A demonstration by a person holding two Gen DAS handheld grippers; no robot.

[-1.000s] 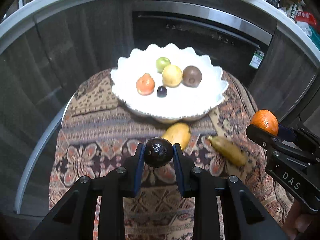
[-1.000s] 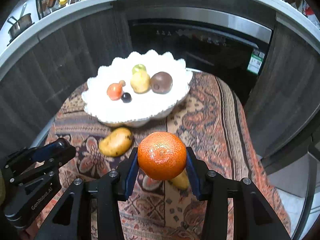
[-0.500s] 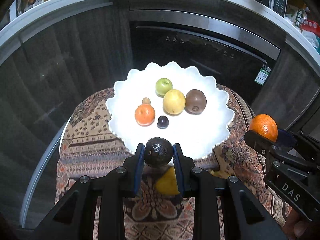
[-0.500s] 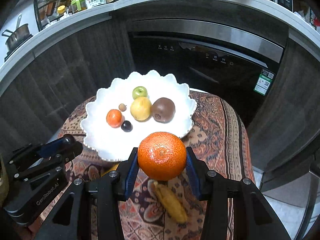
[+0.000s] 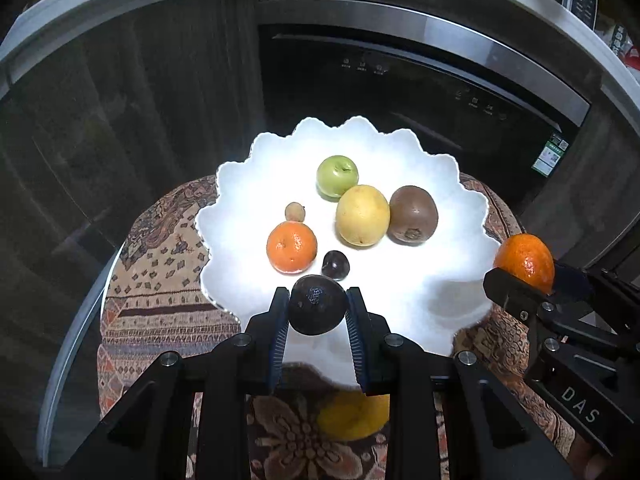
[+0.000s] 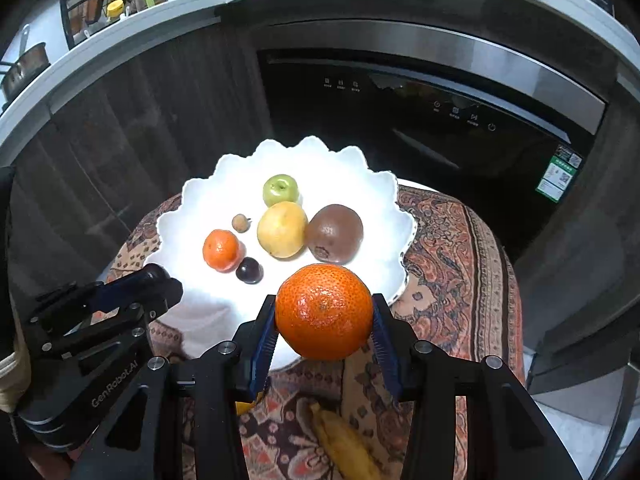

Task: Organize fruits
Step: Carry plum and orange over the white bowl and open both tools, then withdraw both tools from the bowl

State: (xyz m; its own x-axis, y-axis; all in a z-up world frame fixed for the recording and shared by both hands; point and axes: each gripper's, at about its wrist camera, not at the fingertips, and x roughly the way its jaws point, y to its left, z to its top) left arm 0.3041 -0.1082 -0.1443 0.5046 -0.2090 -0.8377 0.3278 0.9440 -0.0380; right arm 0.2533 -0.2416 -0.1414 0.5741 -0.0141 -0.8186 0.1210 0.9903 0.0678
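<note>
White scalloped ceramic forms the receiving plate (image 5: 460, 208), set on a patterned cloth (image 6: 452, 248). Left gripper (image 5: 317, 318) pinches a dark round fruit (image 5: 317, 309) between its blue pads, held above the plate's near rim, presumably to release it onto bare surface. Right gripper (image 6: 325, 330) pinches a large orange (image 6: 324, 311) at its widest part, a hold that should resist rolling; it hangs over the near right rim. Plate centre already holds a green apple (image 5: 337, 176), yellow fruit (image 5: 362, 215), kiwi (image 5: 413, 214), small orange (image 5: 291, 246) and dark plum (image 5: 335, 265). A banana (image 6: 348, 444) and a second yellow fruit (image 5: 352, 416) lie on the cloth, near side, not yet collected.
</note>
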